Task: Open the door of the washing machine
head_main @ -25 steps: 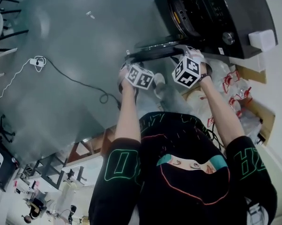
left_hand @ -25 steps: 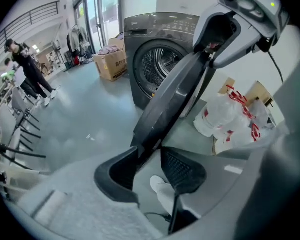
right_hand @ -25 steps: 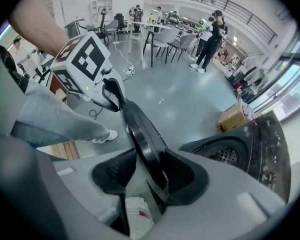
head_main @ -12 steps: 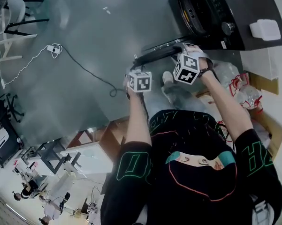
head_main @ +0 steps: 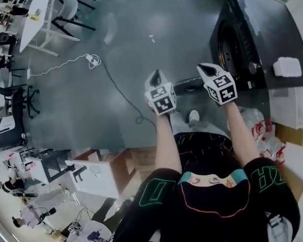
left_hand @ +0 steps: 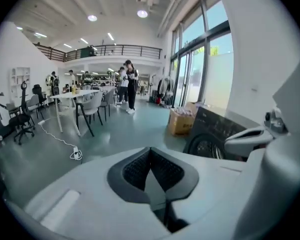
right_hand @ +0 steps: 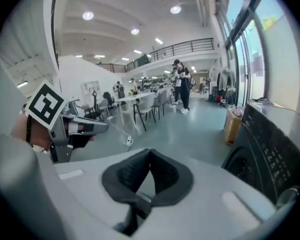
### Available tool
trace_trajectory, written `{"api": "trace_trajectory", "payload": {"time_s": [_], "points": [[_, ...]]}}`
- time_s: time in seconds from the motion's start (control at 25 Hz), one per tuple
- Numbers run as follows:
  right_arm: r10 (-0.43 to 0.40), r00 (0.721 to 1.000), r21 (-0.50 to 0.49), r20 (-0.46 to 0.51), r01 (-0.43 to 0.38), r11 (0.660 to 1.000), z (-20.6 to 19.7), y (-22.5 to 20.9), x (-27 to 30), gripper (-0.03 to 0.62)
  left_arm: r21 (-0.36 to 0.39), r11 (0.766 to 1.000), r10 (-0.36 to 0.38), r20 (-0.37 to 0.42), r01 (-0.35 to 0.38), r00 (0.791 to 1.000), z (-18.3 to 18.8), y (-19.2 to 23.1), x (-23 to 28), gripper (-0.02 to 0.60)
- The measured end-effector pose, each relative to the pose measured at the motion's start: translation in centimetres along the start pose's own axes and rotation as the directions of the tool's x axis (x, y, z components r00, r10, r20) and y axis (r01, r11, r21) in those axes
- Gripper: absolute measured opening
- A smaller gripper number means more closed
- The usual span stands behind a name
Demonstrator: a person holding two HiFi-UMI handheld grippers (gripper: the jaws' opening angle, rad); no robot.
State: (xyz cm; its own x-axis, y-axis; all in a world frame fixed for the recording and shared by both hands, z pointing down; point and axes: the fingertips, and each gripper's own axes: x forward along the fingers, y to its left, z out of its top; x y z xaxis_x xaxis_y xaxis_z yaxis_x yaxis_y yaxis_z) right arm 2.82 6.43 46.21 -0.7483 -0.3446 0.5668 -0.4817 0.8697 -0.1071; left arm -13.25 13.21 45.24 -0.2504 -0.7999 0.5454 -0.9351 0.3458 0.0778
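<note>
The dark washing machine (head_main: 257, 29) stands at the upper right of the head view, its round drum opening (head_main: 226, 47) uncovered. Its door (head_main: 187, 85) hangs open, showing as a dark edge low between my two grippers. My left gripper (head_main: 154, 76) is held up in the air left of the door, shut with nothing between its pads (left_hand: 150, 150). My right gripper (head_main: 207, 68) is raised beside the machine's front, also shut and empty (right_hand: 150, 152). Neither touches the machine. The left gripper view shows the machine (left_hand: 217, 129) to its right.
A white box (head_main: 286, 67) sits on the machine's top. A power strip with its cable (head_main: 93, 60) lies on the grey floor. Plastic bags (head_main: 262, 130) are piled by the wall at right. A cardboard box (left_hand: 182, 121), tables, chairs and people stand farther off.
Both grippers have risen from the edge of the open door and come away from it. Their jaws have shut on nothing. The head view has lifted and now sees more floor.
</note>
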Motion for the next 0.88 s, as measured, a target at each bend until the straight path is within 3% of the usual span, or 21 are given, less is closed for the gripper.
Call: {"api": "trace_trajectory", "payload": {"time_s": [0.12, 0.2, 0.4, 0.56, 0.88], "points": [[-0.02, 0.994, 0.047, 0.105, 0.015, 0.999, 4.2, -0.8, -1.3, 0.003, -0.092, 0.996, 0.006, 0.119, 0.005, 0.993, 5.9, -1.1, -1.7, 0.011], [-0.052, 0.983, 0.064, 0.177, 0.041, 0.997, 7.3, -1.7, -2.7, 0.003, -0.117, 0.993, 0.0, 0.214, 0.026, 0.977, 9.9, -2.4, -3.2, 0.011], [-0.166, 0.908, 0.089, 0.385, 0.143, 0.986, 14.7, -4.3, -7.7, 0.003, -0.055, 0.996, -0.045, 0.396, 0.072, 0.917, 16.4, -5.0, -7.1, 0.011], [-0.199, 0.863, 0.027, 0.464, 0.211, 0.977, 17.5, -4.9, -10.9, 0.003, -0.053, 0.994, -0.054, 0.479, 0.091, 0.876, 19.5, -5.5, -9.3, 0.011], [-0.212, 0.821, 0.004, 0.531, 0.248, 0.969, 21.0, -6.0, -13.5, 0.003, 0.056, 0.998, -0.025, 0.557, -0.007, 0.83, 23.5, -5.5, -11.1, 0.011]]}}
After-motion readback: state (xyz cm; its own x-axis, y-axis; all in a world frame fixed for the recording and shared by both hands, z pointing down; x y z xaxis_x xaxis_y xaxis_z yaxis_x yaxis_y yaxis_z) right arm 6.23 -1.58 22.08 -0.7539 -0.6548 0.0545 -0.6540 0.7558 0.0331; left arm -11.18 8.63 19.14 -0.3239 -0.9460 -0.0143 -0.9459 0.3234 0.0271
